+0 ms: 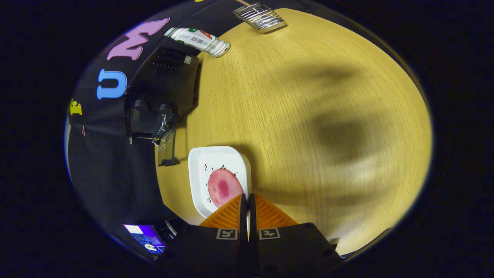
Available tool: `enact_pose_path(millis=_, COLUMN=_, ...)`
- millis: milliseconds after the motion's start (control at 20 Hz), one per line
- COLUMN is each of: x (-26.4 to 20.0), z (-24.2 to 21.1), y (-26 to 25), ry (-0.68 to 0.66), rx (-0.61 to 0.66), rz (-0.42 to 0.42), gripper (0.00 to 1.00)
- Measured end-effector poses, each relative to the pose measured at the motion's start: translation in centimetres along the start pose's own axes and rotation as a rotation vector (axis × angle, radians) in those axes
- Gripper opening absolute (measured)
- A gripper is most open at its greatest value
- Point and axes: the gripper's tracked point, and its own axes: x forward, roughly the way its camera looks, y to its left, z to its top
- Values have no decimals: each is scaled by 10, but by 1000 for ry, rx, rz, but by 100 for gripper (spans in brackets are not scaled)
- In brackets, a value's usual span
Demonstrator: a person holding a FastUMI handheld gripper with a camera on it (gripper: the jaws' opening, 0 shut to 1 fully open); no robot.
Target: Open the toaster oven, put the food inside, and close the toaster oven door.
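Your claw (247,199) is closed and empty just short of the pink food (224,187) on its white plate (216,158), while beyond it the toaster oven (164,92) already looks open, so loading and closing remain.

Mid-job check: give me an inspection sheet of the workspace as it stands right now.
Surface: wooden table, shadowed in the middle.
Job's things: black toaster oven at the table's edge by the booth wall, door looks open; pink food slice on white plate, just ahead of the fingers.
Clutter: bottle lying on its side beyond the oven; metal wire rack at the far edge.
Grippers: claw shut, holding nothing, tips above the plate's edge.
Cables: nothing seen.
Surroundings: black cloth wall; lit screen beside the claw.
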Motion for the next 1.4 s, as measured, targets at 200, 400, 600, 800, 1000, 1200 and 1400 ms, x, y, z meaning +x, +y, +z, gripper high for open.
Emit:
enact_pose_path(millis=200, x=-11, z=-16, y=34, ry=-52, rx=39, rz=61, gripper=5)
enact_pose_path(millis=400, x=-16, z=-35, y=85, ry=-100, rx=81, rz=101, gripper=5)
enact_pose_path(millis=600, x=-6, z=-62, y=147, ry=-126, rx=77, rz=134, gripper=5)
enact_pose_path(millis=800, x=23, z=-79, y=200, ry=-144, rx=84, rz=147, gripper=5)
enact_pose_path(millis=1000, x=66, z=-82, y=235, ry=-172, rx=120, rz=125, gripper=5)
enact_pose_path(millis=1200, x=113, z=-67, y=262, ry=-243, rx=225, rz=112, gripper=5)
enact_pose_path(millis=1400, x=143, z=-35, y=280, ry=-385, rx=366, rz=85, gripper=5)
